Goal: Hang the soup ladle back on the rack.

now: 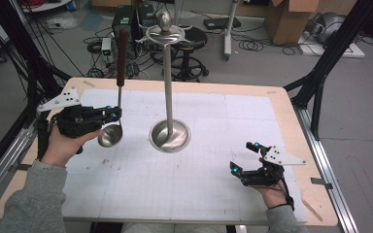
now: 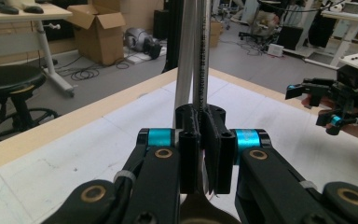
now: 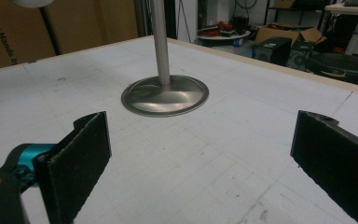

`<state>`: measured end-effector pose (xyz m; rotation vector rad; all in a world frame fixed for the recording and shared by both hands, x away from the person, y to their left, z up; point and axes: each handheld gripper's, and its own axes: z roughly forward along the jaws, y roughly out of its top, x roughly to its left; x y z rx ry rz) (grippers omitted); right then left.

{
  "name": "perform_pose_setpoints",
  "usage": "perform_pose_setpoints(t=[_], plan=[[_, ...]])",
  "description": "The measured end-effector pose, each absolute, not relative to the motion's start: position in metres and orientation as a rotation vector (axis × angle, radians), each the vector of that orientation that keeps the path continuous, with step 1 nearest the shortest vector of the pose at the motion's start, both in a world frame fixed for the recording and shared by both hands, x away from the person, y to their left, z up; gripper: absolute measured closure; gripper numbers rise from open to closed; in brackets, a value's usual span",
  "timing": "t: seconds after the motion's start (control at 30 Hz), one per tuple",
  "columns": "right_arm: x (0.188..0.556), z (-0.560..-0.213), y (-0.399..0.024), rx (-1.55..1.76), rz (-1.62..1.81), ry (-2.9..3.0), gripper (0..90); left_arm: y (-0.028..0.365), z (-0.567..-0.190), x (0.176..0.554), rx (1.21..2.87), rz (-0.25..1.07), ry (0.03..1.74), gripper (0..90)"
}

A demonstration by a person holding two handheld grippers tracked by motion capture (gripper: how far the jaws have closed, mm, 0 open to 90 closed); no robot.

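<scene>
High view showing the table (image 1: 252, 116), with the utensil stand (image 1: 169, 131) at its middle. Risking a knock against the stand's hooks, or a slip from so thin a grip. Holding upright, left of the stand: ladle (image 1: 110, 134), stem pinched in the closed left gripper (image 1: 112, 113). Resting near right, well apart: right gripper (image 1: 243, 158), gaping wide, gripping nothing.

Grey sleeves (image 1: 34, 199); black grippers (image 1: 104, 114) with cyan joints, brass screws, grey plates.
</scene>
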<state>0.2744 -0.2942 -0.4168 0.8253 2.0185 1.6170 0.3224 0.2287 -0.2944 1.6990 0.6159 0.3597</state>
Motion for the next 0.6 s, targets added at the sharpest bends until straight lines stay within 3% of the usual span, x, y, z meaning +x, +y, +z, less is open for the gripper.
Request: perform_pose_setpoints(t=[0.6], plan=[[0.274,-0.418,-0.294,0.833,1.612,2.037,3.8,0.211,-0.291,0.331,1.695,0.342,0.617,84.5]])
